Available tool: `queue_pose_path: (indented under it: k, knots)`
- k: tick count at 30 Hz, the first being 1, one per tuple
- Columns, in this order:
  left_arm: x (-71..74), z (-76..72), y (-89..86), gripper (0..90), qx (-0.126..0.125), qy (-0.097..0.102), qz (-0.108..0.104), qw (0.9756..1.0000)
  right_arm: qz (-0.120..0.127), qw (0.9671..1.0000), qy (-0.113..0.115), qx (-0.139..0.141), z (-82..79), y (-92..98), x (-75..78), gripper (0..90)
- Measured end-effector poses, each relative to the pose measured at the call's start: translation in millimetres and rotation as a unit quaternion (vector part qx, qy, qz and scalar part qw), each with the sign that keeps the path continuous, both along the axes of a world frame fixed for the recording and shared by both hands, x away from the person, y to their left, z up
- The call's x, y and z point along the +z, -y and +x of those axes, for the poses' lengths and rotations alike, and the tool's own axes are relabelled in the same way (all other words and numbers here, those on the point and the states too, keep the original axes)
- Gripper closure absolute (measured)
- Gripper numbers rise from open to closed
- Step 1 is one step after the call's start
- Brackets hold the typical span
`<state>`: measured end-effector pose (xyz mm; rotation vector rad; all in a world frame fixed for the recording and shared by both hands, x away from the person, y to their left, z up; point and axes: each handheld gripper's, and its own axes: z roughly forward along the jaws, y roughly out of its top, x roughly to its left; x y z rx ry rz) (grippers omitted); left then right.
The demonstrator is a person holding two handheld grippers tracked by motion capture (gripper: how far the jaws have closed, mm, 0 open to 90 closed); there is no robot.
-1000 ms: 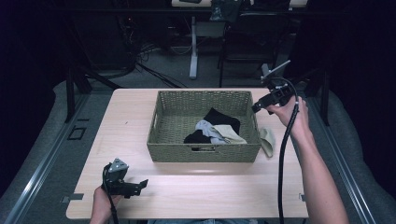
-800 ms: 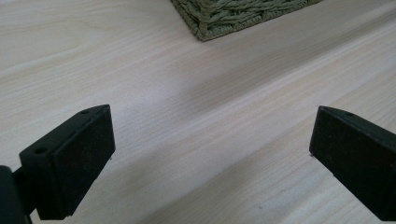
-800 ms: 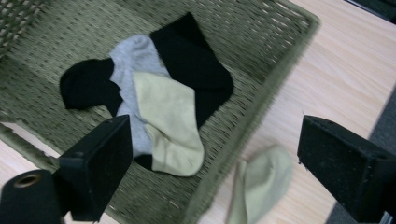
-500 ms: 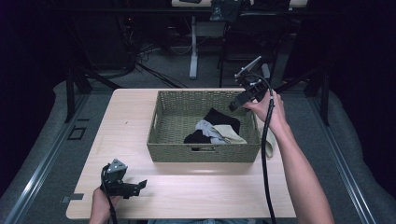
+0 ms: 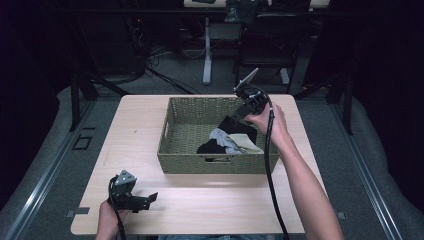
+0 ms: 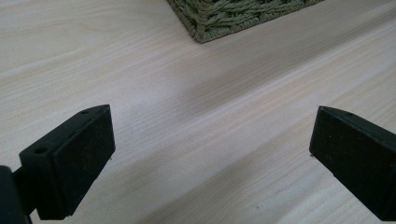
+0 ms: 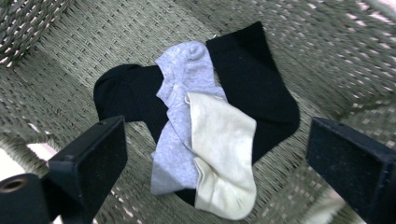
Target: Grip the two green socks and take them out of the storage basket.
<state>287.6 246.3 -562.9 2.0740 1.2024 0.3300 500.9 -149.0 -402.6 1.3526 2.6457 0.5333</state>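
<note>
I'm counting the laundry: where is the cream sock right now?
In the high view the cream sock lies inside the woven basket, toward its right front, on top of the grey sock and black sock.

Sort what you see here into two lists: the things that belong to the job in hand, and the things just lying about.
Part of the job:
- woven basket
- black sock
- grey sock
- cream sock
- right gripper, jaws open above the socks

Lying about:
- left gripper, open, resting on the table
- chair behind the table
</note>
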Motion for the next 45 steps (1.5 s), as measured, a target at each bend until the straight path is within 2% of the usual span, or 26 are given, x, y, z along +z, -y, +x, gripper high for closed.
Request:
queue_pose_path:
  k: [5,11,12,13,19,22,27,28,33,34,38,40,45]
  knots:
    - [0.4,0.3,-0.3,0.2,-0.002,0.001,-0.002,1.0,-0.007,0.9998,-0.015,0.007,3.7,-10.0,-21.6,10.5]
    - [0.8,-0.3,-1.6,0.2,-0.002,0.004,-0.004,1.0,-0.019,0.9987,-0.046,0.008,13.7,-16.3,-51.1,16.8]
    - [1.0,-0.6,-1.7,0.2,-0.002,0.004,-0.004,1.0,-0.015,0.9988,-0.047,0.001,14.4,-17.2,-56.8,19.2]
    - [1.1,-0.8,-1.9,0.2,-0.003,0.005,-0.004,1.0,-0.022,0.9981,-0.058,0.006,16.4,-17.0,-59.8,21.6]
    - [1.0,-0.8,-2.6,0.1,-0.001,0.004,-0.011,0.9999,-0.038,0.9964,-0.076,0.001,20.0,-19.4,-82.9,31.8]
    - [1.1,-0.9,-1.8,0.1,-0.001,0.005,-0.009,1.0,-0.042,0.9962,-0.076,-0.008,21.4,-21.1,-91.6,36.8]
    - [1.1,-0.7,-2.1,0.1,-0.002,0.005,-0.007,1.0,-0.063,0.9944,-0.085,-0.008,24.1,-22.7,-98.6,53.7]
    - [1.1,-0.8,-2.1,0.2,-0.002,0.005,-0.007,1.0,-0.06,0.9947,-0.083,-0.016,24.0,-23.0,-100.3,58.2]
    - [1.1,-1.1,-2.5,0.2,0.0,0.006,-0.007,1.0,-0.052,0.9956,-0.077,-0.015,24.2,-20.9,-98.1,85.7]
    - [1.1,-1.1,-2.5,0.2,0.0,0.006,-0.007,1.0,-0.051,0.9958,-0.074,-0.016,24.2,-19.8,-96.9,88.1]
    - [1.0,-1.0,-2.2,0.2,-0.001,0.006,-0.007,1.0,-0.053,0.9959,-0.072,-0.017,23.9,-14.5,-87.4,89.3]
    - [1.0,-0.9,-2.2,0.2,0.0,0.006,-0.007,1.0,-0.046,0.9968,-0.061,-0.024,21.7,-12.0,-80.9,89.3]
    - [1.2,-0.8,-1.9,0.1,-0.002,0.004,-0.006,1.0,-0.04,0.9981,-0.041,-0.021,17.2,-3.8,-53.2,89.3]
